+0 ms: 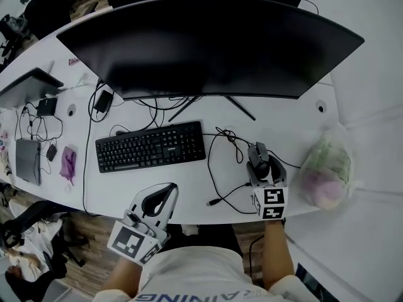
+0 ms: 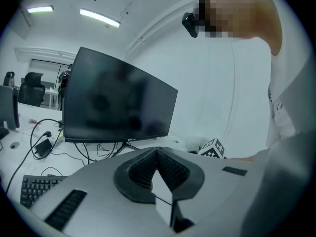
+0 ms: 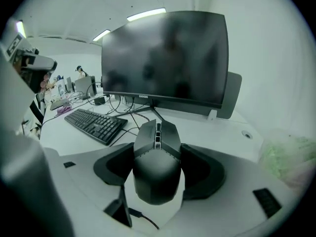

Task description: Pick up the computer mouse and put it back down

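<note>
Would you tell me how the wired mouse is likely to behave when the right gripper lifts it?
The mouse looks like rigid plastic, so it should probably hold its shape in the right gripper. Its smooth, rounded sides might slip. Its cable lies in loose loops on the desk, so it will likely trail and tug lightly.

- Head view: from above, facing steeply down on the table (image 1: pixel 189 187), with the monitor (image 1: pixel 208 43) at the top, the left tongs (image 1: pixel 166 194) at lower left and the right tongs (image 1: pixel 261 168) at lower right.
- Left gripper view: close behind the left tongs, low, tilted up toward the monitor.
- Right gripper view: close behind the right tongs and mouse (image 3: pixel 157 157), facing the monitor.
- All three share the monitor and keyboard (image 1: pixel 151 146).
</note>
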Demonstrator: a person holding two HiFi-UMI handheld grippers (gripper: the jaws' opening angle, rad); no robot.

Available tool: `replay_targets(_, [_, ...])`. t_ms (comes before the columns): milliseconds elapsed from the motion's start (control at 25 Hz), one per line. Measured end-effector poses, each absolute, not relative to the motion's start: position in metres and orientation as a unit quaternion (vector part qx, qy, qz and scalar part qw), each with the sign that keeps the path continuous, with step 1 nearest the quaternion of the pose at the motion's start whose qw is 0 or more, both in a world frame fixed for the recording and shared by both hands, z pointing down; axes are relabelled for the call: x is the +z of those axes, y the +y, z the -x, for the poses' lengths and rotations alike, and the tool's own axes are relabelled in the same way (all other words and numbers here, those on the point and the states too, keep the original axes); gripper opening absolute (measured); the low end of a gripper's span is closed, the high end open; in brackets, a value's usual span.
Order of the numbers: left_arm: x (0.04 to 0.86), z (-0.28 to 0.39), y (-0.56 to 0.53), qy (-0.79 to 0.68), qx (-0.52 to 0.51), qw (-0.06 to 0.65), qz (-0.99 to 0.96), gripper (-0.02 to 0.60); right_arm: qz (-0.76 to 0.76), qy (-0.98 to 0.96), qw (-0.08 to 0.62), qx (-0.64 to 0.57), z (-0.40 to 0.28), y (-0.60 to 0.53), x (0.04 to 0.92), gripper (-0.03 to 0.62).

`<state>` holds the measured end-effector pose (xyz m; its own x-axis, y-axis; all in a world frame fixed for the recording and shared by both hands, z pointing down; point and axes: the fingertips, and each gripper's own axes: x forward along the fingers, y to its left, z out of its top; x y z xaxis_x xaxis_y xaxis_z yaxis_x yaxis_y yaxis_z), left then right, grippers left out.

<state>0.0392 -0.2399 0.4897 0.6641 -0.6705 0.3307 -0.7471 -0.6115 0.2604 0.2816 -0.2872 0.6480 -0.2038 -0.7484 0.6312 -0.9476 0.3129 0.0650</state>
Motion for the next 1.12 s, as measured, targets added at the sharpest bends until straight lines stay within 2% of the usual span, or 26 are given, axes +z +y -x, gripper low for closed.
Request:
replay_targets(520, [0.426,-0.031,-0.232,-0.374,0.055,0.132,-0.917,0.005,-0.592,-0.774,0.203,0.090,-0.255,-0.273,0.525,0.299])
replay_targets(1120, [0.349,0.010,-0.227,-0.380,-0.019,0.055,-0.923,0.005,-0.616,-0.781,0.099,-0.015,-0.214,-0.246,0.401,0.299])
